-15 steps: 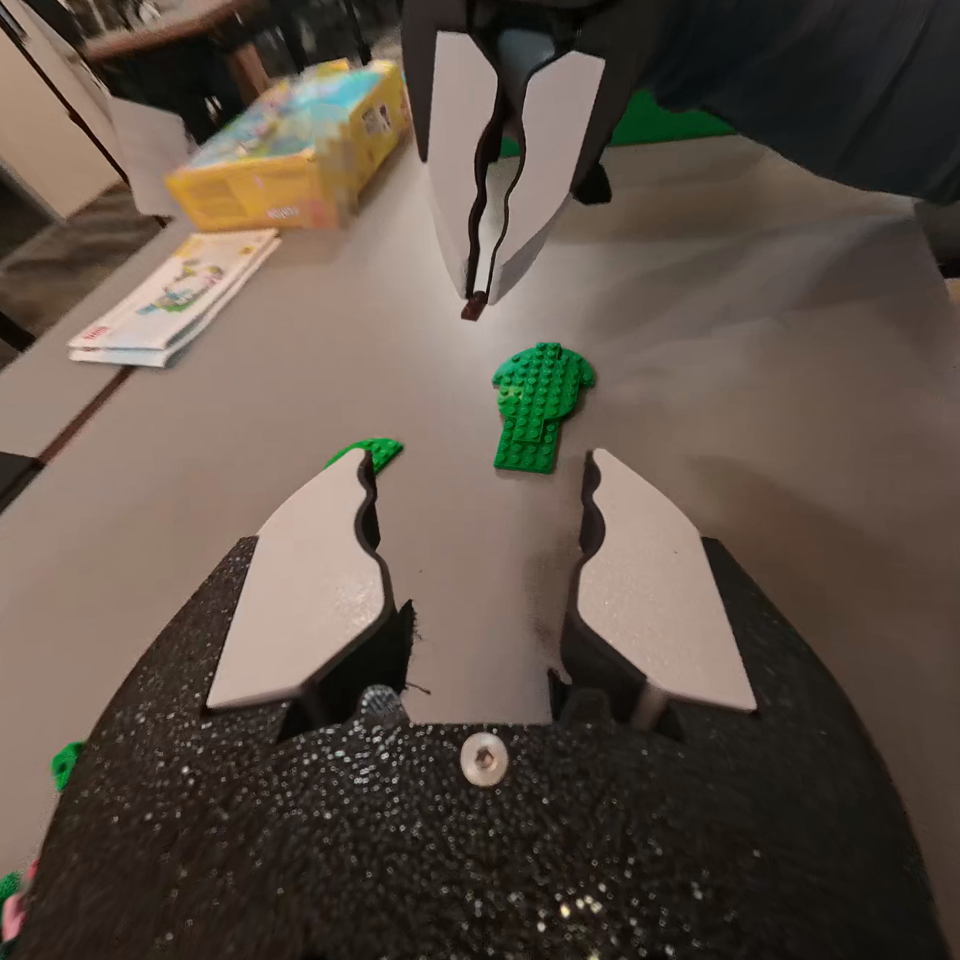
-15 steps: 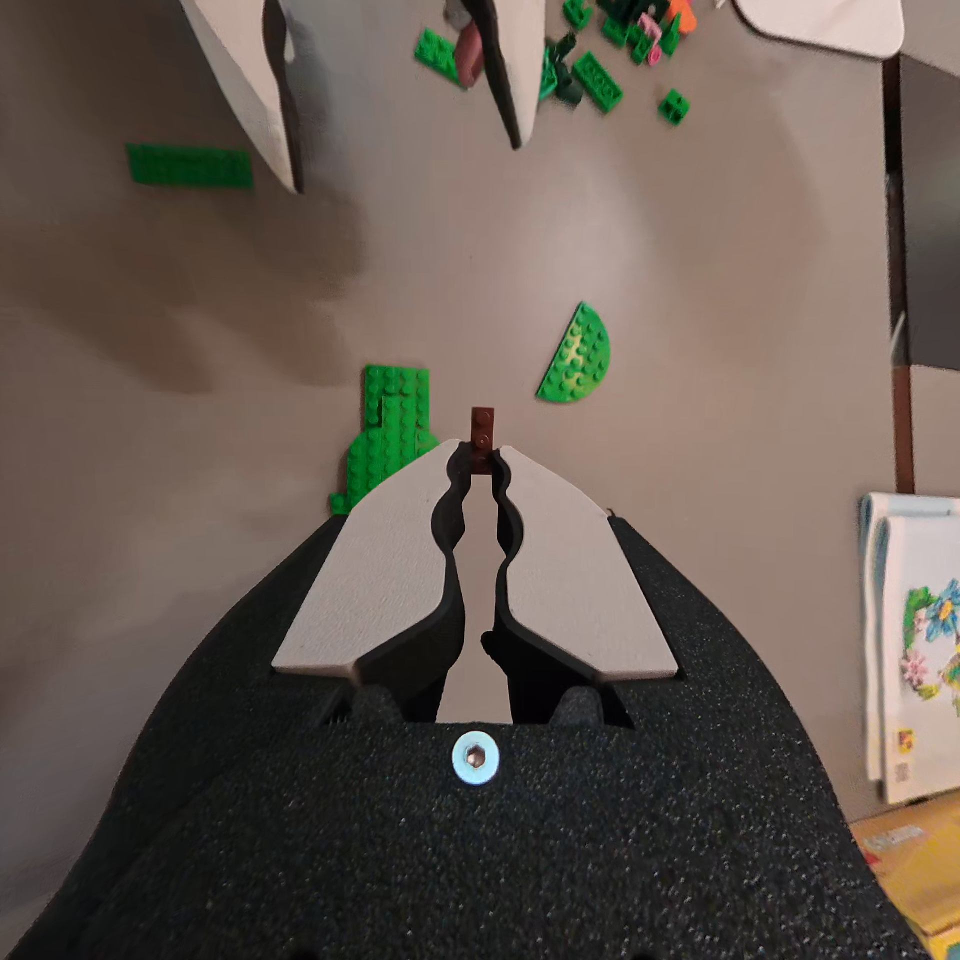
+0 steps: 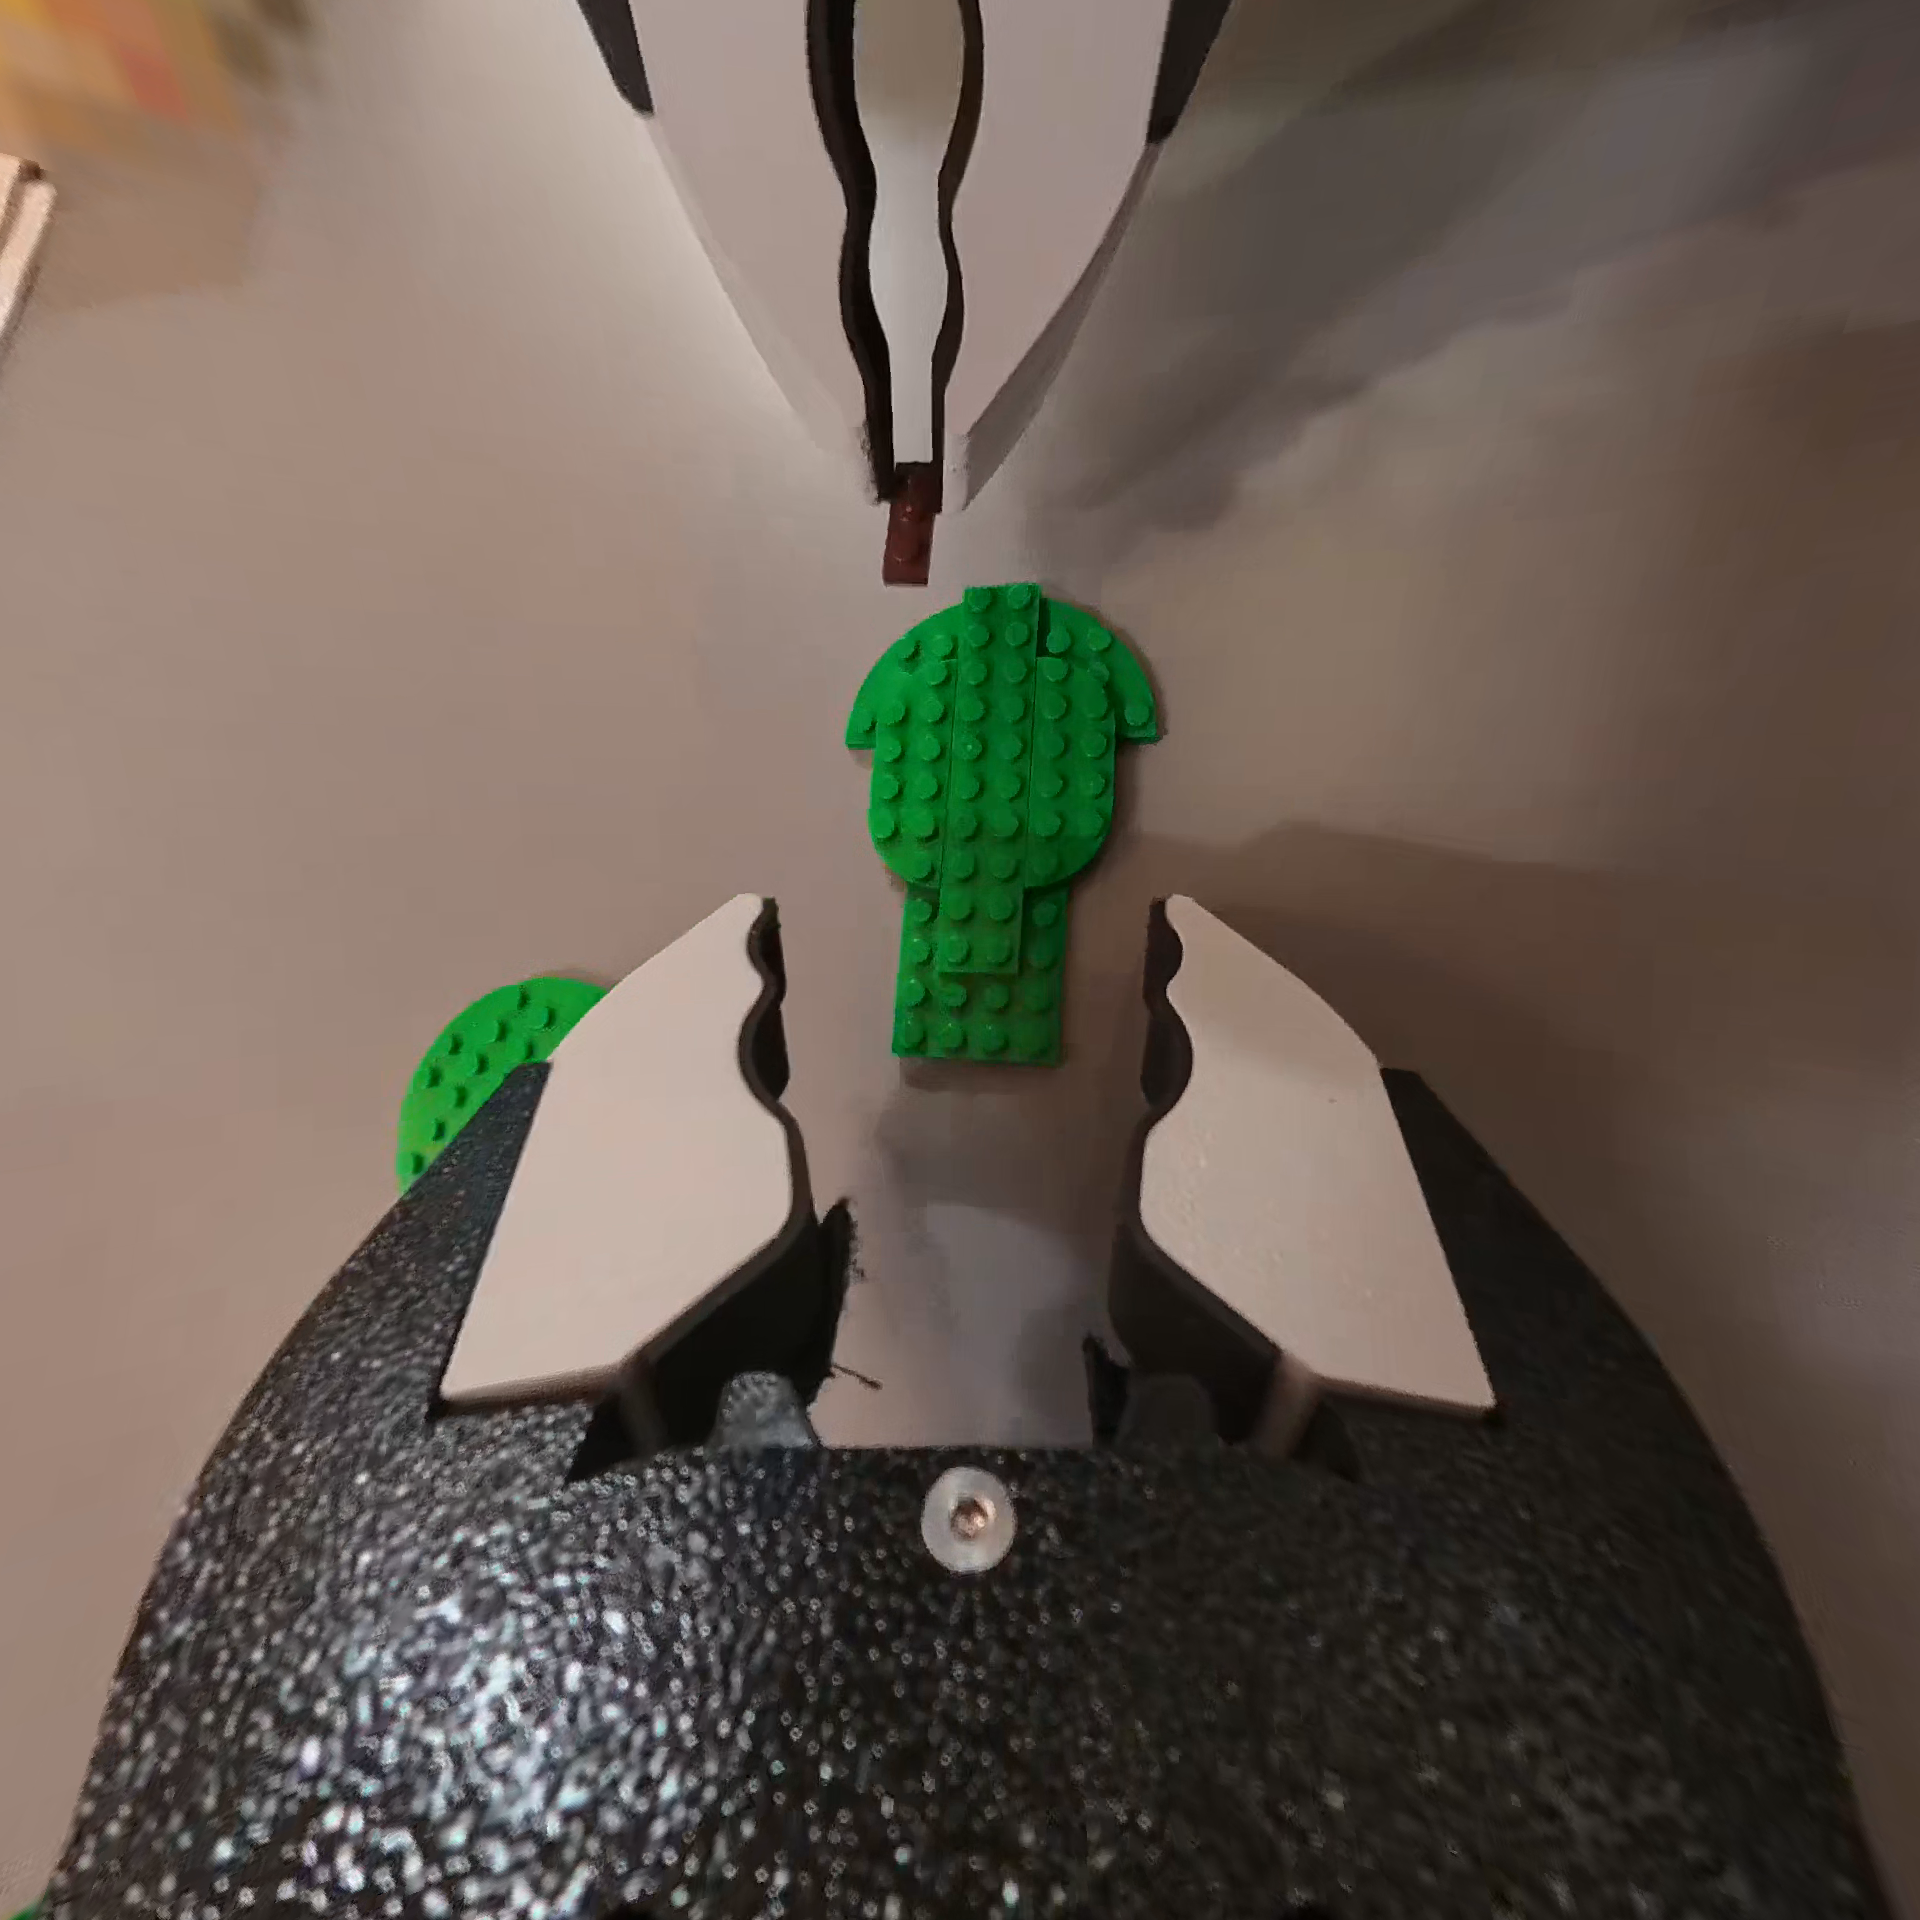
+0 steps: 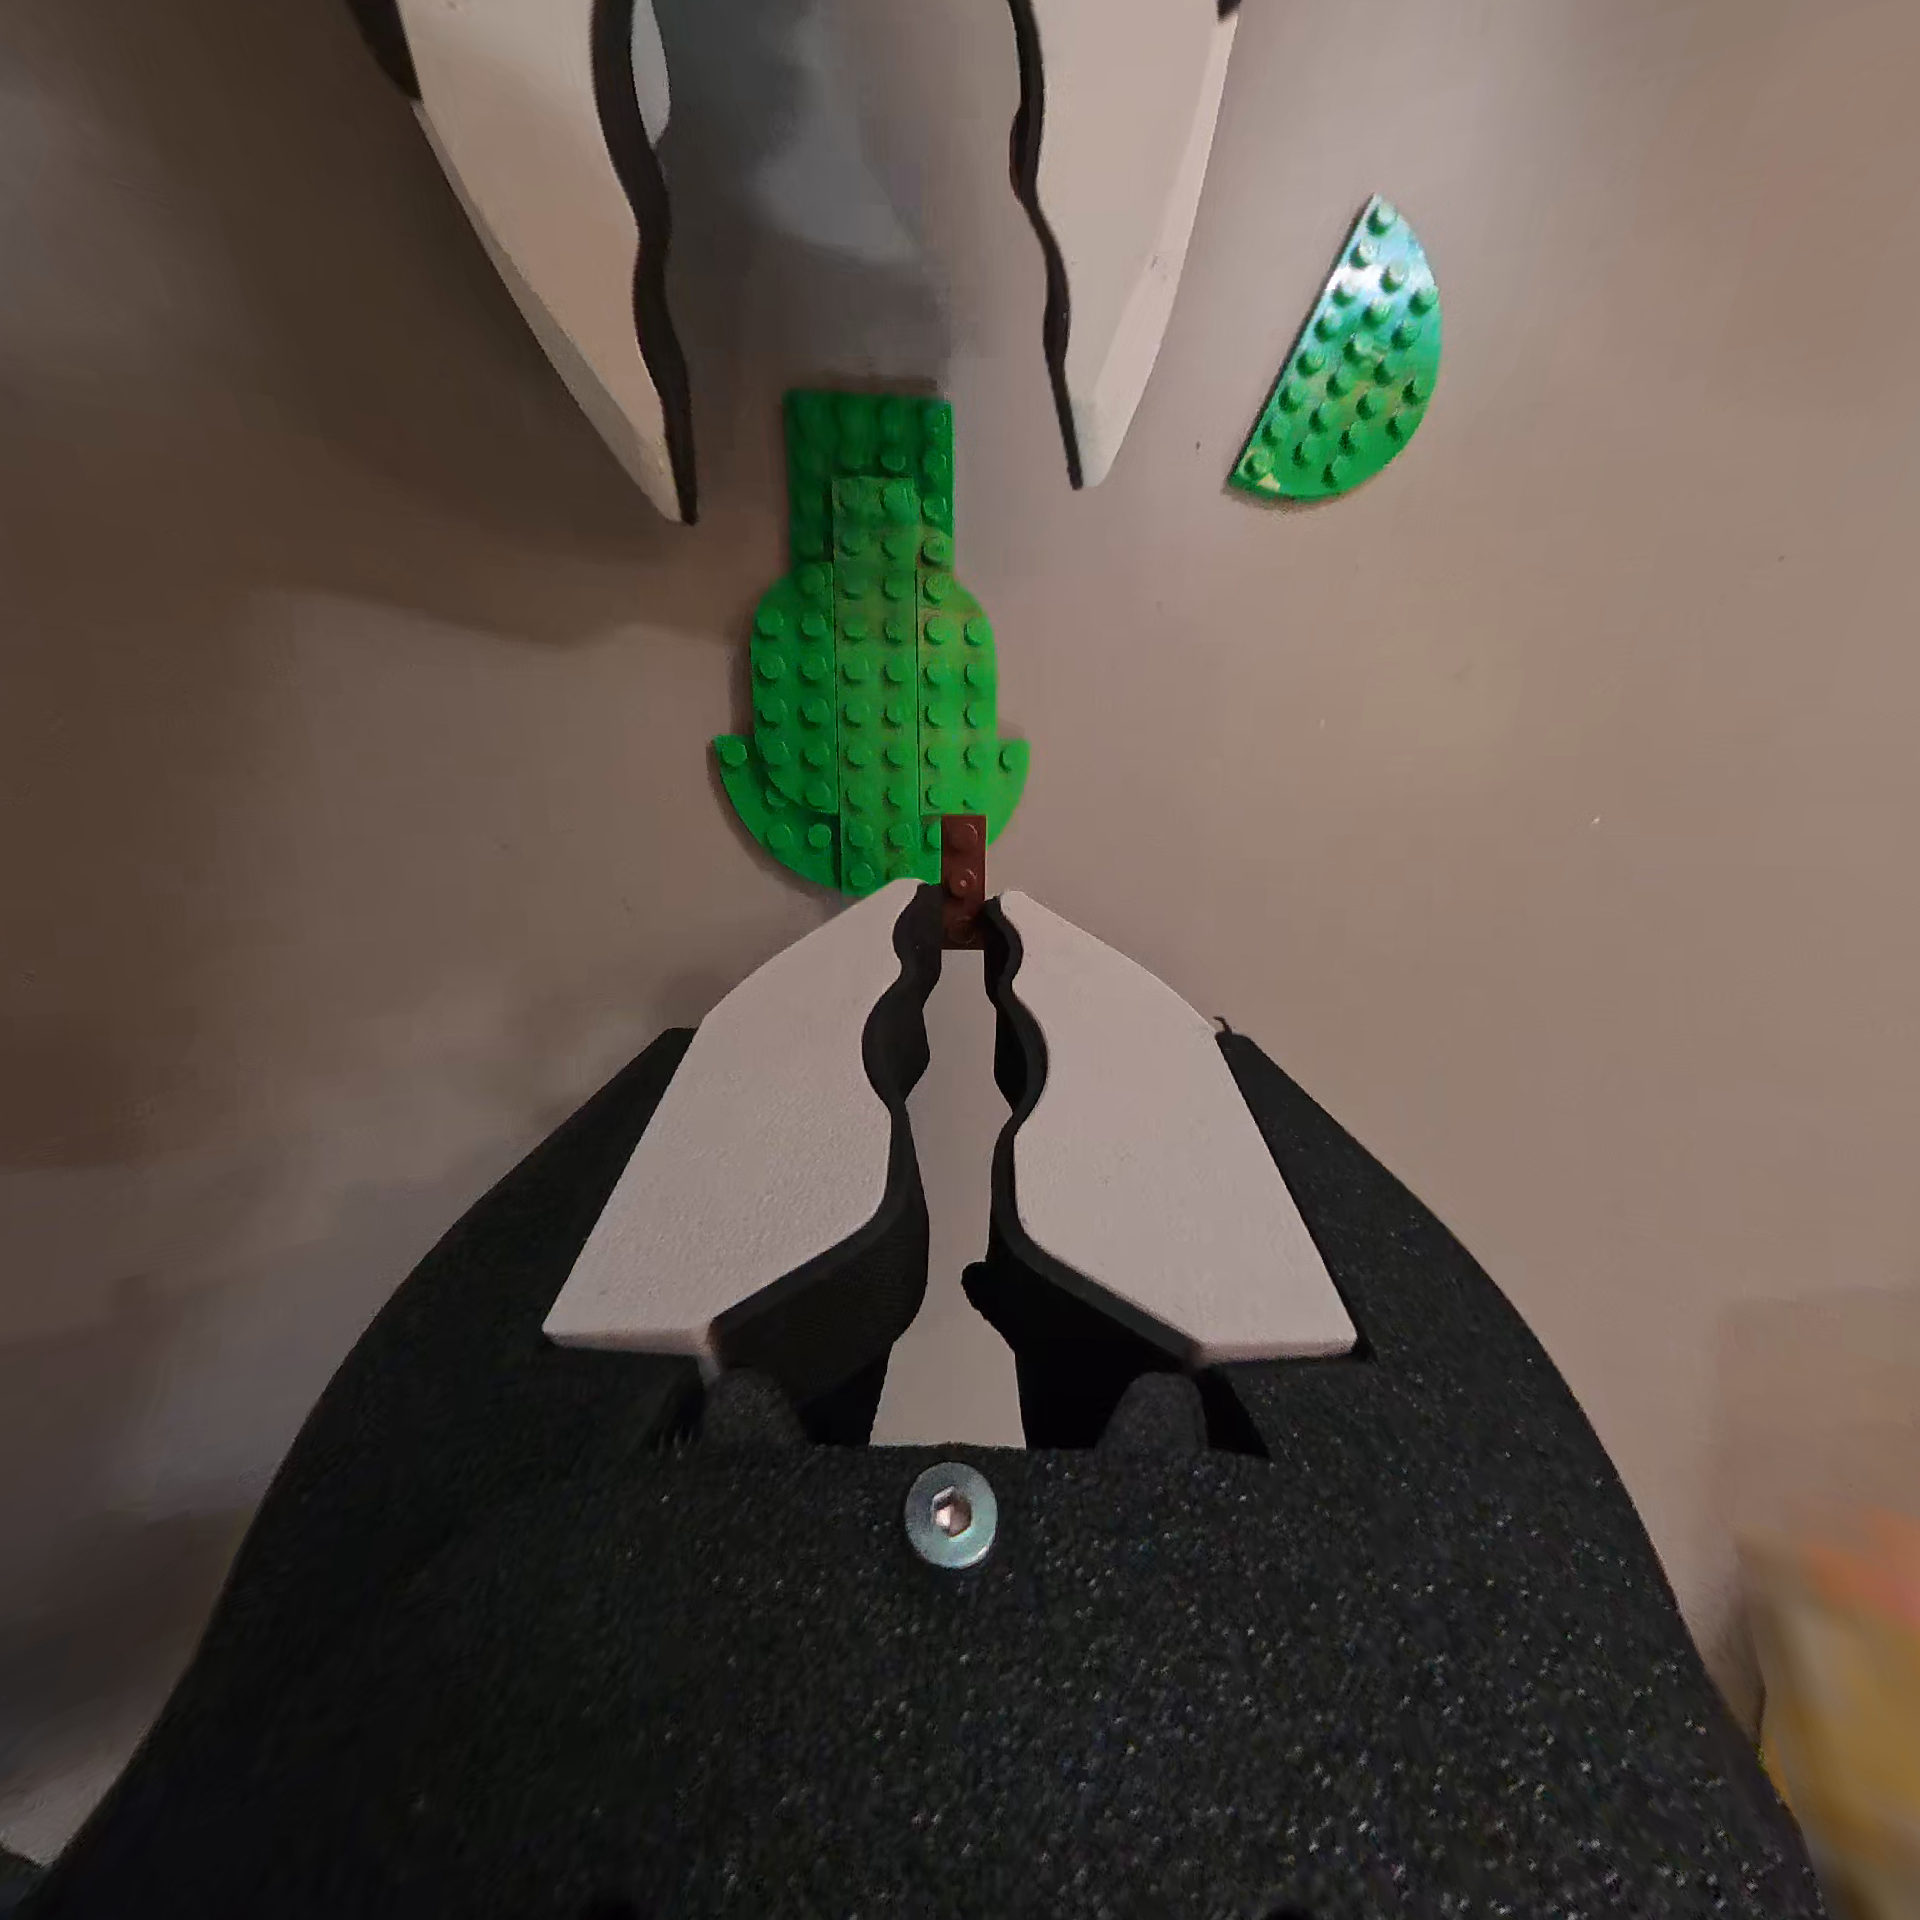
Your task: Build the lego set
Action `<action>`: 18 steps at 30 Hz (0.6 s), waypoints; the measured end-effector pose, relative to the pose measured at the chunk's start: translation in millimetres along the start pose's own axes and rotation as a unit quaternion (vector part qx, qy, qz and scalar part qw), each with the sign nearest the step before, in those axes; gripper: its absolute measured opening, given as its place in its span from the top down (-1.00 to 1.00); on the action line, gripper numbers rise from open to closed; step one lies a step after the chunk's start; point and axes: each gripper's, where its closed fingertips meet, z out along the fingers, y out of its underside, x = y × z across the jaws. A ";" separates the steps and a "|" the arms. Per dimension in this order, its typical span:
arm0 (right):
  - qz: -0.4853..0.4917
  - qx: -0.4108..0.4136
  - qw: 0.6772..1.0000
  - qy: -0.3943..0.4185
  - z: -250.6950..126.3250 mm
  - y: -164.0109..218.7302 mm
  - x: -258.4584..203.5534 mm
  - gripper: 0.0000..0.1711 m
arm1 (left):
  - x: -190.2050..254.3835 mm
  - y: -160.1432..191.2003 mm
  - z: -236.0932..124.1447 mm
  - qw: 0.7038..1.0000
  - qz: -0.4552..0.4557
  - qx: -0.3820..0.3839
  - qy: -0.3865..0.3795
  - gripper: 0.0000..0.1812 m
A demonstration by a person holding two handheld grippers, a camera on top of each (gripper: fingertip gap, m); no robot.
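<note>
Two tongs meet over the green plate assembly [image 3: 992,821], which lies flat on the counter [image 3: 416,623]. The left tongs [image 3: 961,914] stand wide and empty at its narrow end; they should steady it there. The right tongs [image 4: 961,904] pinch a small brown plate [image 4: 964,878] over the rounded end; line its studs up first, then press straight down.

No writing, number, brand mark or sign can be read in either view. The green plate assembly [image 3: 992,821], the half-round green plate [image 4: 1351,364] and the small brown plate [image 4: 964,878] show only bare studs — nothing printed. A blurred yellowish patch [image 3: 114,73] at the corner of the left wrist view is too smeared to tell whether it bears any lettering.
</note>
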 end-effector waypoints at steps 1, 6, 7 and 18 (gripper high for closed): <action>0.001 -0.001 1.000 -0.001 -0.2 1.6 -0.3 0.91 | 0.7 2.7 2.2 1.000 -0.002 -0.017 0.005 0.28; 0.006 0.008 1.000 0.003 -8.2 7.5 -1.0 0.91 | 12.9 9.2 1.8 0.998 -0.015 -0.047 0.042 0.27; 0.010 0.010 1.000 0.003 -10.3 9.3 -1.5 0.91 | 19.8 10.9 0.7 0.997 -0.025 -0.052 0.060 0.26; 0.084 0.034 0.995 0.045 -47.6 34.1 -2.5 0.91 | 41.5 -50.2 0.6 0.985 0.050 0.049 0.160 0.08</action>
